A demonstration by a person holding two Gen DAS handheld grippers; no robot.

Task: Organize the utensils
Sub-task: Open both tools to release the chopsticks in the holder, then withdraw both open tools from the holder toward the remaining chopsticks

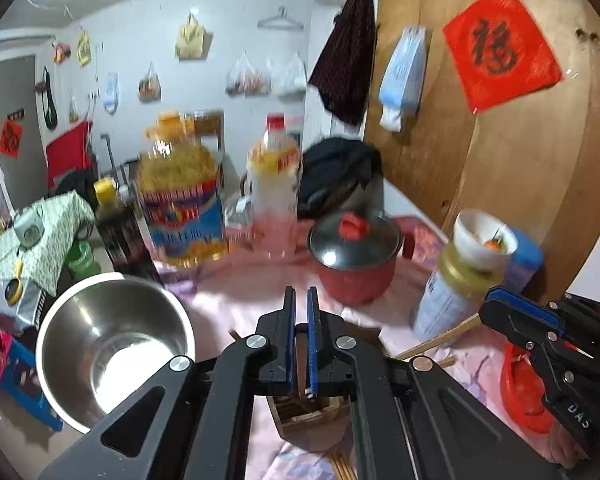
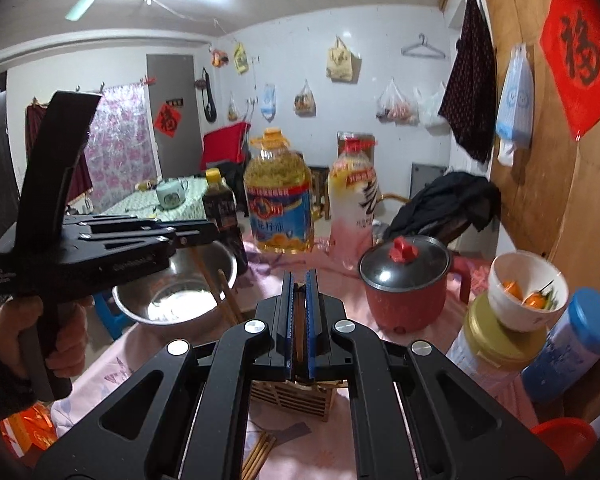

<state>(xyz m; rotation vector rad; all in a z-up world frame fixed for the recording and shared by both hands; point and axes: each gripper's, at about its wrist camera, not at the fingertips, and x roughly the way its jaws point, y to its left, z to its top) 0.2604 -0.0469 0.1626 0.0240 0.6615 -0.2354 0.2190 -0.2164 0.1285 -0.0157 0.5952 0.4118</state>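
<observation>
Chopsticks (image 2: 216,292) are clenched in the left claw (image 1: 300,292), and a second set (image 1: 432,342) is clamped in the right claw (image 2: 299,276). Both sets are lifted clear of the pink-clothed counter (image 1: 228,304). A slatted wooden holder (image 2: 292,400) stands on the counter directly beneath both claws, at 6 o'clock in each view. The sticks are judged to be carried above it so that they can be dropped in upright. Loose chopsticks (image 2: 260,452) are left lying flat on the cloth at 6 o'clock, just beside the holder, and are not yet gathered.

In each claw's own view only a brown sliver can be made out between the nearly closed blue pads. The grip is confirmed by the opposite camera. From the right wrist, the left claw is seen at 9 o'clock, with its sticks hanging down in front of a steel bowl (image 2: 176,292). From the left wrist, the right claw is seen at 4 o'clock, with its sticks slanting towards the middle. A hand (image 2: 66,332) on the left handle is shown only in the right view.
</observation>
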